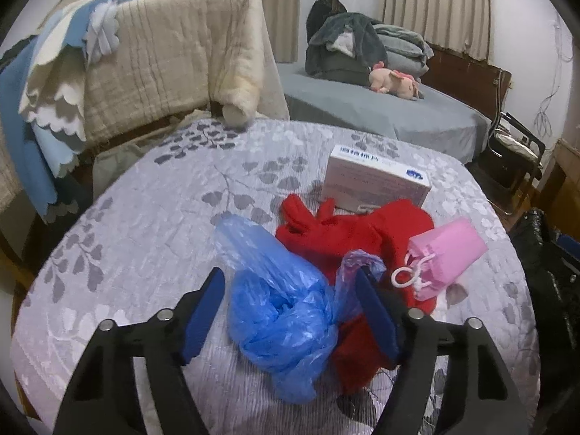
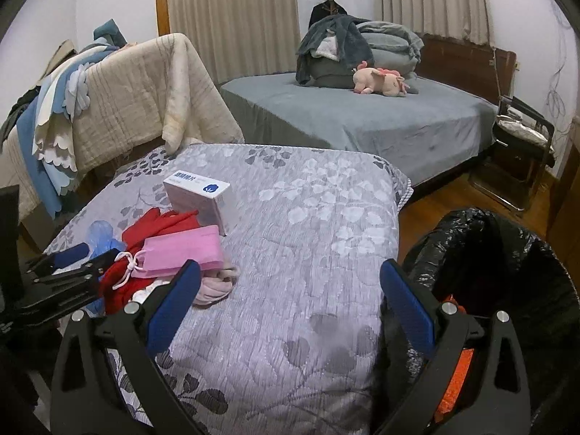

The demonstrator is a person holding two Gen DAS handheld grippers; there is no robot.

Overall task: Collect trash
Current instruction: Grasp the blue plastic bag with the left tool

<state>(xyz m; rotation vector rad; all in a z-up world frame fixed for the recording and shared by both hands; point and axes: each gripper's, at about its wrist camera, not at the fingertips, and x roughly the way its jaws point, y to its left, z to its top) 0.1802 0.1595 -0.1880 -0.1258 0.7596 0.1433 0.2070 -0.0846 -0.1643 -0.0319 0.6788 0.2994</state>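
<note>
A crumpled blue plastic bag lies on the grey leaf-patterned quilt. My left gripper straddles it: the right pad touches the bag's edge, while the left pad stands clear, so the gripper is open. Behind the bag lie a red cloth, a small pink bag with a white cord, and a white box. My right gripper hangs open over bare quilt with nothing between its fingers. From the right wrist, the left gripper shows at the left by the pile.
A bin lined with a black trash bag stands at the quilt's right edge, something orange inside. A pale pink cloth lies beside the pile. A blanket-draped chair is behind; a grey bed lies beyond.
</note>
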